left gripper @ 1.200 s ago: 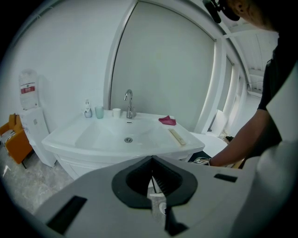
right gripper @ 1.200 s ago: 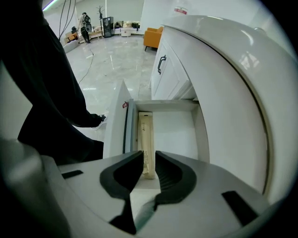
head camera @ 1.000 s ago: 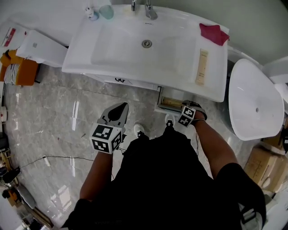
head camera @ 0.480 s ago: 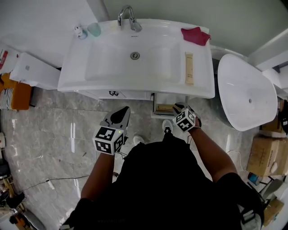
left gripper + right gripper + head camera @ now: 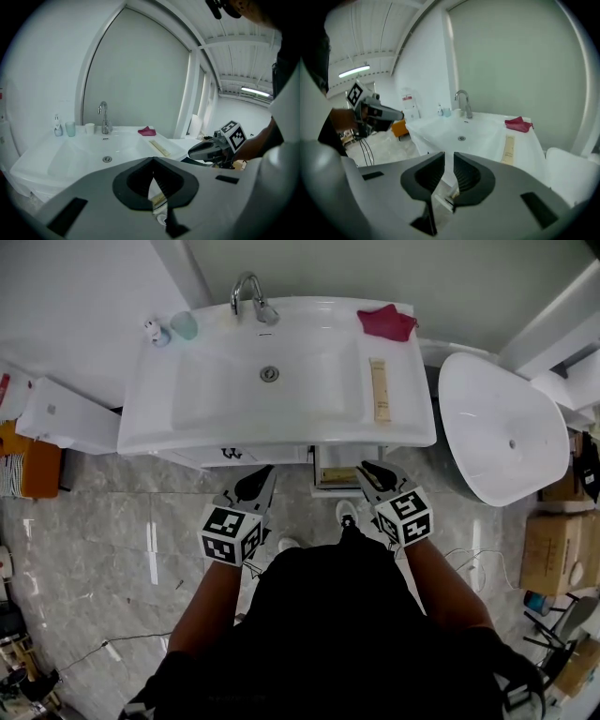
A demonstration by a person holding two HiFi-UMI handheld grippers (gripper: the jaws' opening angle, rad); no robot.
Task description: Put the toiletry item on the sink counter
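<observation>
We are lifting the right gripper [image 5: 367, 471] from the drawer [image 5: 336, 474], jaws slightly apart and empty. The left gripper [image 5: 264, 472] jaws are staying closed. The toiletry tube [image 5: 380, 390] is lying on the tabletop [image 5: 413, 424] beside the basin [image 5: 272, 395].

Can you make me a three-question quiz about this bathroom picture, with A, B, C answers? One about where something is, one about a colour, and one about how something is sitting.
1. Where is the red cloth?
A) in the basin
B) on the floor
C) on the back right corner of the sink counter

2. What colour is the cup beside the small bottle?
A) pale blue-green
B) black
C) yellow

3. How is the beige tube sitting?
A) standing upright
B) lying flat on the counter
C) hanging from the tap

Answers:
1 C: the cloth sits by the wall, behind the tube.
2 A: the head view shows the cup as pale blue-green.
3 B: the tube's whole length rests on the counter's right side.
</observation>
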